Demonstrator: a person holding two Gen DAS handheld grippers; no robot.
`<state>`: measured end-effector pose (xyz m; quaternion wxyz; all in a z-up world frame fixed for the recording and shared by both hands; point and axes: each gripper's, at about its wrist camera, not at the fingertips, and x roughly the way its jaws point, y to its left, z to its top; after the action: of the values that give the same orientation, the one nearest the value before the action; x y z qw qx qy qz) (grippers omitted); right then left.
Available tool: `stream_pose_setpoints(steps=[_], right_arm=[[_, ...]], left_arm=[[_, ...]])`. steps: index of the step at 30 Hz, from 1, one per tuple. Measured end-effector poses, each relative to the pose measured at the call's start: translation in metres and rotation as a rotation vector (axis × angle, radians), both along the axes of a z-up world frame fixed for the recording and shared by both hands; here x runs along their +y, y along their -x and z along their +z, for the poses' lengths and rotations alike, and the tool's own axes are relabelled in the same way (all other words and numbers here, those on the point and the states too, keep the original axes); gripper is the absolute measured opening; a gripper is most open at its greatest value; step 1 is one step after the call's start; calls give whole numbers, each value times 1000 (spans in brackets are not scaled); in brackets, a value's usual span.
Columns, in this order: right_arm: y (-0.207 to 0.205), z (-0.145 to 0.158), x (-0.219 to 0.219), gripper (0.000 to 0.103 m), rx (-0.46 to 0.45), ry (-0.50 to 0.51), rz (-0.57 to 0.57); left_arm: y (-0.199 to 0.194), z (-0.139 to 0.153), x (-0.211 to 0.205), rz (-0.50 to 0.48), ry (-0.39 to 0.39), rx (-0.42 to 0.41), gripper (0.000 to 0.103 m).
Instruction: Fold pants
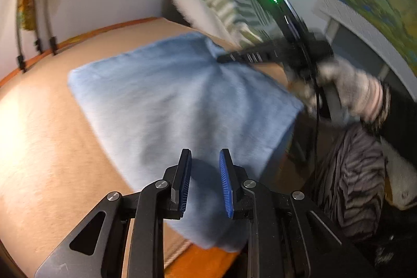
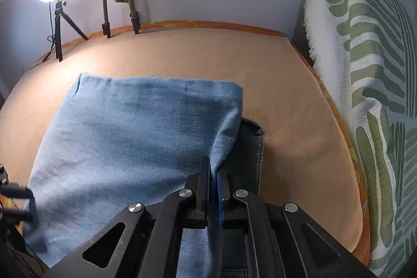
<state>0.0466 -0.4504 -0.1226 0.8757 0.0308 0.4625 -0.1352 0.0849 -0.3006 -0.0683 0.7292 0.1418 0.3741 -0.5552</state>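
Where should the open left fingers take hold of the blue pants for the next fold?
Probably the near corner of the pants, coming in low from the bed's front edge. That corner overhangs the bed, so the left gripper, open just above, can straddle it. The right gripper already pinches the opposite edge.

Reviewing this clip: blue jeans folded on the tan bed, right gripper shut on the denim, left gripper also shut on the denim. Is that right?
Not quite. The left gripper is open: in the left wrist view its blue pads stand apart above the jeans, holding nothing. The rest holds: the jeans lie folded on the tan bed, and the right wrist view shows the right gripper shut on the denim.
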Motion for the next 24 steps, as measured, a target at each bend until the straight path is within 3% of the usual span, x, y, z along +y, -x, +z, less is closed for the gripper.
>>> stream_pose_setpoints(steps=[2,3,5,10,14,15,18,21,24], right_arm=[[4,10,0,7,-10,22,-1],[8,17,0,20,-21,36,-9],[19,31,3,28,-65,52,-15],[39,44,27,29,-97,-46,82],[43,25,29,29,-45,-131,97],[46,8,26,29,19,-138,83],[59,-5,24,29,75,-132,74],[74,2,14,30,63,-154,65],[80,12,0,44,11,-181,32]], left_arm=[[9,-7,-6,-34,-21,-7,20],[12,-9,-6,-41,-25,-10,20],[14,-12,-5,-43,-22,-3,20],[18,-12,-4,-51,-18,3,20],[29,-10,-4,-76,-32,-26,20],[29,-8,-3,-71,-30,-20,20],[17,0,5,-23,-16,2,28],[-9,10,17,74,2,31,39],[-38,16,26,171,6,62,45]])
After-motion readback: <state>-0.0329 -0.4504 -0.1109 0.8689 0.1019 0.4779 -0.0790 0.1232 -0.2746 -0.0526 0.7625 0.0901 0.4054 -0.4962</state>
